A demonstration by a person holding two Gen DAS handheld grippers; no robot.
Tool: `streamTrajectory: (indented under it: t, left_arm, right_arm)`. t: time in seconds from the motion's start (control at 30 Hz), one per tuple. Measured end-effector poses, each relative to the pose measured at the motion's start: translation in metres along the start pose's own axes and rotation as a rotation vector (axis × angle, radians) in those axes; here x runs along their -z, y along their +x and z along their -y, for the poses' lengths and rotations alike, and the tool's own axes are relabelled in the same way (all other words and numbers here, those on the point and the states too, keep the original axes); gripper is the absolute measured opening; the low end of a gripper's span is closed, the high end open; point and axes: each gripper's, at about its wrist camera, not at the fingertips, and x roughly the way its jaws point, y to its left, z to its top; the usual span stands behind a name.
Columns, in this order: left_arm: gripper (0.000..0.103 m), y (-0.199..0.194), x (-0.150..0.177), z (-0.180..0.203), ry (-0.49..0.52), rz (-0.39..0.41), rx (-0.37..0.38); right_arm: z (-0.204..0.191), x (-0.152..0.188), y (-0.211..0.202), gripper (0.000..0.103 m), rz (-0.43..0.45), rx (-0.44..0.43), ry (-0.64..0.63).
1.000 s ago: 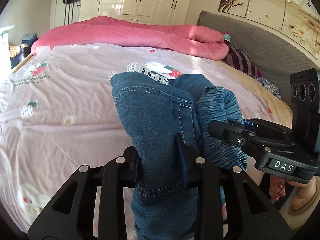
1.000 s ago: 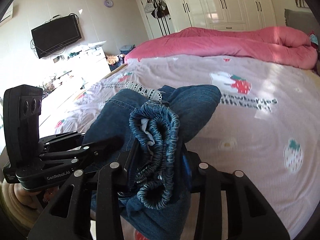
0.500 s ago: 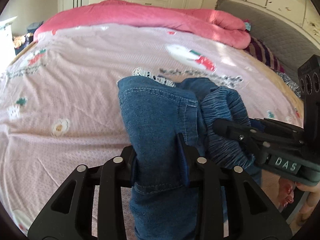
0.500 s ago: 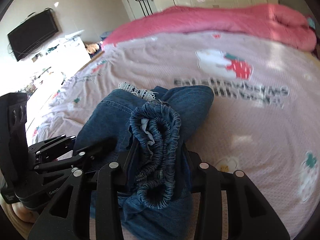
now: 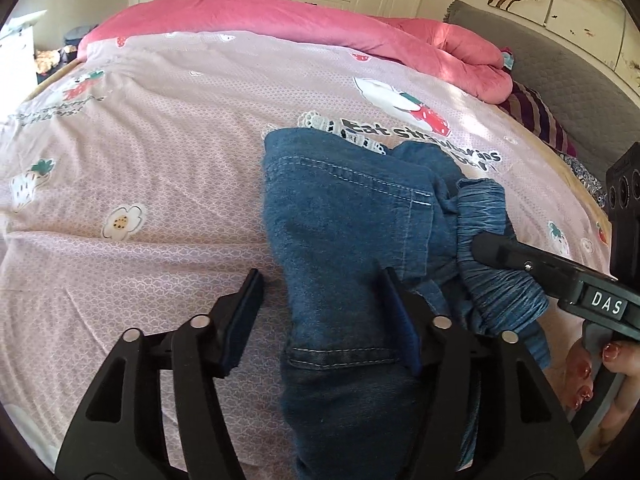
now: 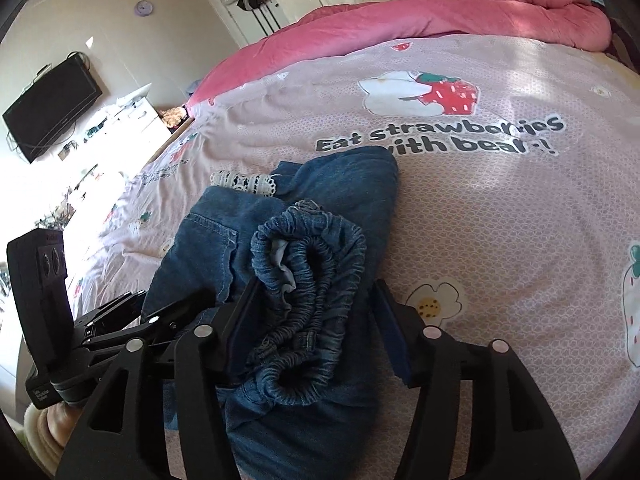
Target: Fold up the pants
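Observation:
The blue denim pants [image 5: 344,216] lie in a folded bundle on the pink printed bedsheet [image 5: 160,160], white lace trim at their far edge. My left gripper [image 5: 320,308] is opening. The denim lies between its jaws against the right pad, and the left pad stands clear of the cloth. In the right wrist view the gathered elastic waistband [image 6: 308,280] sits between the jaws of my right gripper [image 6: 316,312], which is also opening. A gap shows beside its right pad. Each gripper shows in the other's view, close alongside the bundle.
A rolled pink quilt [image 5: 320,28] lies across the far side of the bed. A grey headboard [image 5: 560,76] and a striped pillow [image 5: 536,116] are at the right. A hand with painted nails [image 5: 580,368] holds the right gripper. A wall TV [image 6: 52,108] hangs at the left.
Both grippers came down toward the bed with the pants and spread their jaws, letting go of the denim and the waistband. The bundle now rests on the sheet.

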Motion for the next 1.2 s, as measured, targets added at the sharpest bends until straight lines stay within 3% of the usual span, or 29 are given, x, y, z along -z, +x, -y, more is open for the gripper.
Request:
streamTrajectory:
  t: [0.63, 1.2]
  left_arm:
    - [0.077, -0.016, -0.004, -0.002, 0.009, 0.021, 0.01]
    - [0.092, -0.035, -0.007, -0.001, 0.023, 0.072, 0.014]
  right_arm:
    - [-0.005, -0.002, -0.018, 0.079, 0.074, 0.049, 0.01]
    - [-0.023, -0.006, -0.028, 0.09, 0.115, 0.079, -0.047]
